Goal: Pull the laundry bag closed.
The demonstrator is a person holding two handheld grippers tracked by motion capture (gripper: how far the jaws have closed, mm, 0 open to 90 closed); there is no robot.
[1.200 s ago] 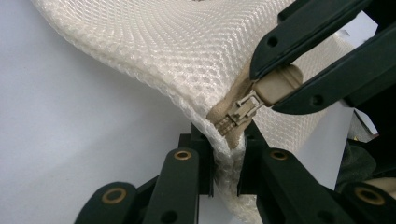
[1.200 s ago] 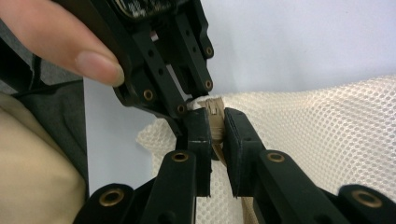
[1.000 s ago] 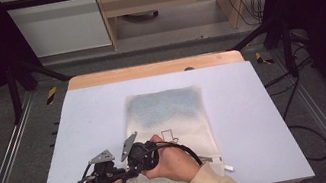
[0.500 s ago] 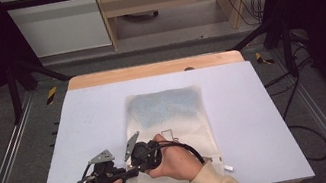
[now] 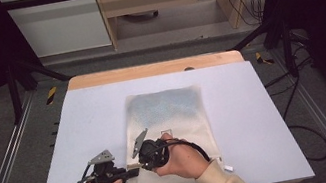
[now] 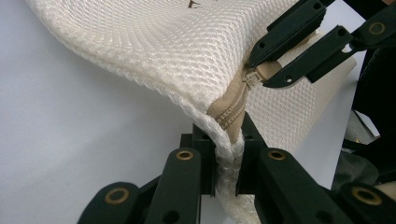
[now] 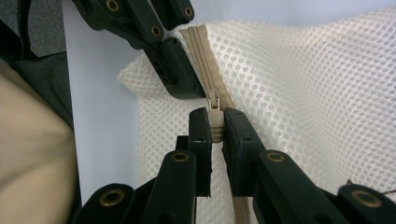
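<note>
A cream mesh bag [image 5: 167, 111] lies flat on the white table [image 5: 80, 121]; its near left corner is lifted. My left gripper [image 6: 225, 140] is shut on that corner's edge, at the end of the tan zipper [image 6: 231, 109]. My right gripper [image 7: 216, 121] is shut on the zipper pull [image 7: 213, 100], a short way along the zipper from the left gripper's fingers [image 7: 175, 65]. In the high view the left gripper [image 5: 131, 169] and right gripper [image 5: 139, 165] meet tip to tip at the bag's near left corner. The right gripper [image 6: 266, 70] holds the pull [image 6: 259, 73] just beyond my left jaws.
A person's hands and a beige sleeve [image 5: 223, 182] come in at the table's near edge. A small white tag [image 5: 227, 167] sticks out at the bag's near right corner. Metal rails flank the table, and a wooden strip [image 5: 154, 69] runs along its far edge.
My right hand has edged slightly to the right along the bag's near edge. The left hand has kept still, and both grips are unchanged.
</note>
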